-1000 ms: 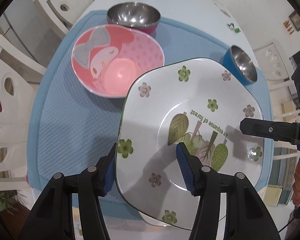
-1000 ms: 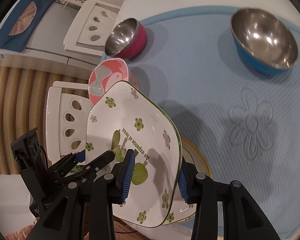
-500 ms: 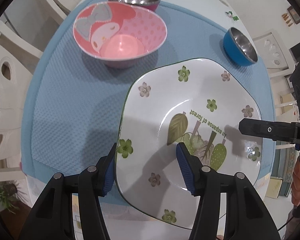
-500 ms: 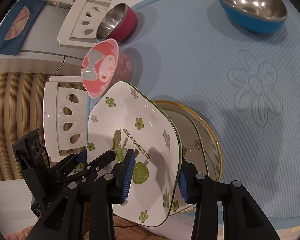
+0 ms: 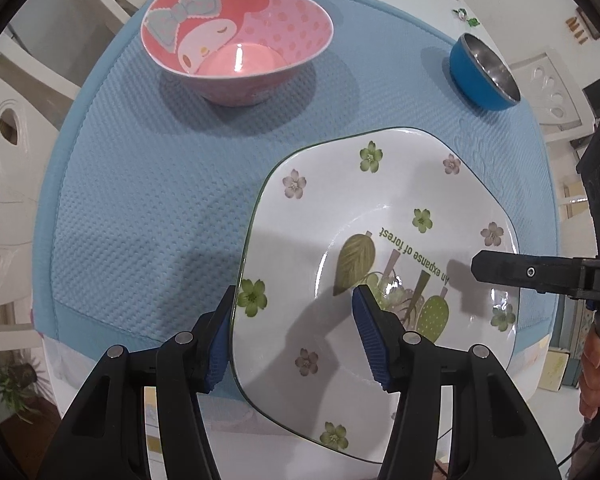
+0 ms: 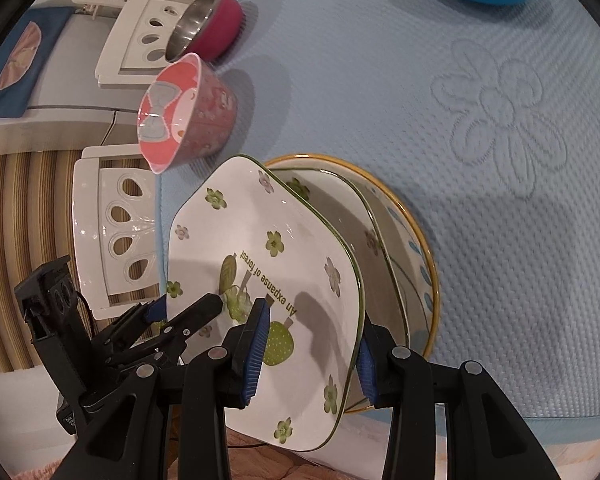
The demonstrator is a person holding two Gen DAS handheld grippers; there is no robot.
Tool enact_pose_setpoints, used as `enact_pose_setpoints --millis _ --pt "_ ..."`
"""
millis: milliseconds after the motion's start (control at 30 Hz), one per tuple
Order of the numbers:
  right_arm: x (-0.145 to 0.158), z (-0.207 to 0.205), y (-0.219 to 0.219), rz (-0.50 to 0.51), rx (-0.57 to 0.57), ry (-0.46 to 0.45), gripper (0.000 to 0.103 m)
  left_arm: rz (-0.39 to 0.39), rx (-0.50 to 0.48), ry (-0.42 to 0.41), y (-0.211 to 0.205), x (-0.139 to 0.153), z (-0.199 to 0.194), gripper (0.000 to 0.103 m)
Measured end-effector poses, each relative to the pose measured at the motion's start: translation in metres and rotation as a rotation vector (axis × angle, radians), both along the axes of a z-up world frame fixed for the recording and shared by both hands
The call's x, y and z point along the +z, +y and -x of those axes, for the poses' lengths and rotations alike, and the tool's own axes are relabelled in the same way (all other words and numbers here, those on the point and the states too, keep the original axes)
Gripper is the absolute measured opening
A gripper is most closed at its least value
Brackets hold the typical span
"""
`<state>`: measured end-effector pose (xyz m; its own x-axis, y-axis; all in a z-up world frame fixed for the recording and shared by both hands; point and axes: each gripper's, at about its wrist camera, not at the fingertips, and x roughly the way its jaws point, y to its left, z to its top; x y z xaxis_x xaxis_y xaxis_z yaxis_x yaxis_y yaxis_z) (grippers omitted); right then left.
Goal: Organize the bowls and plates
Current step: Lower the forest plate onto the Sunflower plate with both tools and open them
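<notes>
A blue mat (image 5: 148, 200) lies under both tools. The left gripper (image 5: 294, 334) and right gripper (image 6: 310, 354) each clamp opposite rims of a square floral plate (image 5: 380, 208), tilted over largely hidden plates (image 6: 416, 248). A pink bowl (image 5: 236, 40) sits beyond.

Looks like someone's home dining area. The surface wears a quilted light-blue mat (image 5: 148, 200) with an embossed flower, and white carved chairs with teardrop cutouts (image 6: 120, 236) stand round it. On it: a pink cartoon-character bowl (image 5: 236, 40), steel bowls and a floral plate reading "An expanse of forest" (image 5: 380, 216). Striped flooring underneath.
</notes>
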<state>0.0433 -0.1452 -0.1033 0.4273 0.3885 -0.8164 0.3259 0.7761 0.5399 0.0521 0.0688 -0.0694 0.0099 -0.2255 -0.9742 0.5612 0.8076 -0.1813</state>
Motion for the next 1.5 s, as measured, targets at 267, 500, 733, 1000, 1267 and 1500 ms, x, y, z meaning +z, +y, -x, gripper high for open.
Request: enact_pose_setpoints --millis 267,500,733,1000,1267,1500 --pt "-0.002 -0.003 0.002 0.032 0.003 0.019 0.040 -0.028 -0.011 -0.012 -0.013 -0.007 0.000 0.053" --pt "-0.008 -0.012 0.008 0.050 0.011 0.048 0.040 -0.038 -0.012 -0.010 -0.016 -0.010 0.001 0.053" --pt "-0.011 -0.015 0.008 0.052 0.017 0.057 0.039 -0.044 -0.011 0.012 -0.016 -0.022 0.007 0.053" --pt "-0.013 -0.019 0.006 0.061 0.028 0.070 0.039 -0.053 -0.006 0.008 -0.017 -0.030 0.006 0.053" --pt "-0.007 -0.025 0.007 0.089 0.038 0.081 0.039 -0.065 -0.029 -0.027 -0.021 -0.029 0.011 0.052" --pt "-0.007 -0.026 0.013 0.109 0.045 0.100 0.039 -0.064 -0.032 -0.026 -0.021 -0.029 0.011 0.052"
